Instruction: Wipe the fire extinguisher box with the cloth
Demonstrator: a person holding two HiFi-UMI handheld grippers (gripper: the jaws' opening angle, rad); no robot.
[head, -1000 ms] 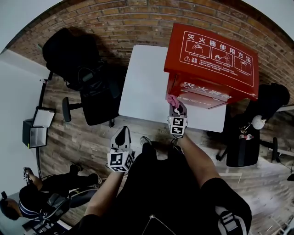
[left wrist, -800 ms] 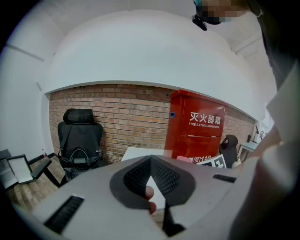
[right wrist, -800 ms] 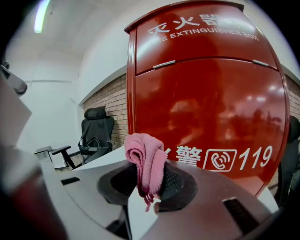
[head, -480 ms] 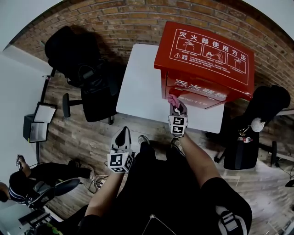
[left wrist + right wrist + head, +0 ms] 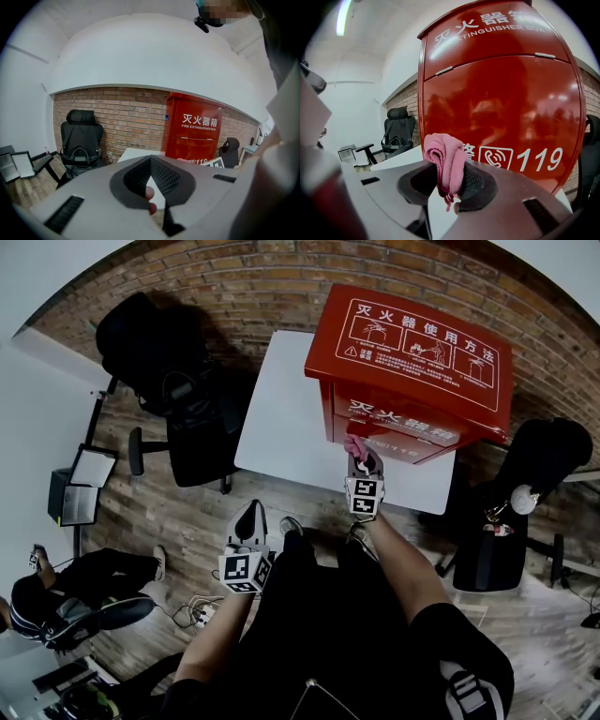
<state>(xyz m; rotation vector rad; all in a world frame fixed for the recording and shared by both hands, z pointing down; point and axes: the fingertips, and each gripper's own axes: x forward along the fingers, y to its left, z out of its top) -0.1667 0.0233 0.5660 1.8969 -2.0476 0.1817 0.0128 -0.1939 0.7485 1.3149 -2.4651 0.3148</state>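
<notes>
Pink terry cloth (image 5: 446,161) was bunched and pinched between the closed jaws of the right gripper (image 5: 447,180), its folded end sticking up past the fingertips toward the red fire extinguisher box (image 5: 497,108). The box stood on the right half of the white table (image 5: 281,418), its lid with the printed instructions facing up. In the head view the cloth (image 5: 355,444) sat at the lower front panel of the box (image 5: 412,362), above the table's near edge. Whether it actually touched the metal could not be told. No streaks or damp marks showed on the red paint, so the amount already wiped was unclear. By my reading the front panel was in hand, with the lid and sides probably left to do. The right forearm reached forward with the right gripper (image 5: 363,470) pointing up at the box front. The left gripper (image 5: 249,521) hung short of the table's near edge, over the wooden floor. Its jaws met at the tips and held nothing.
</notes>
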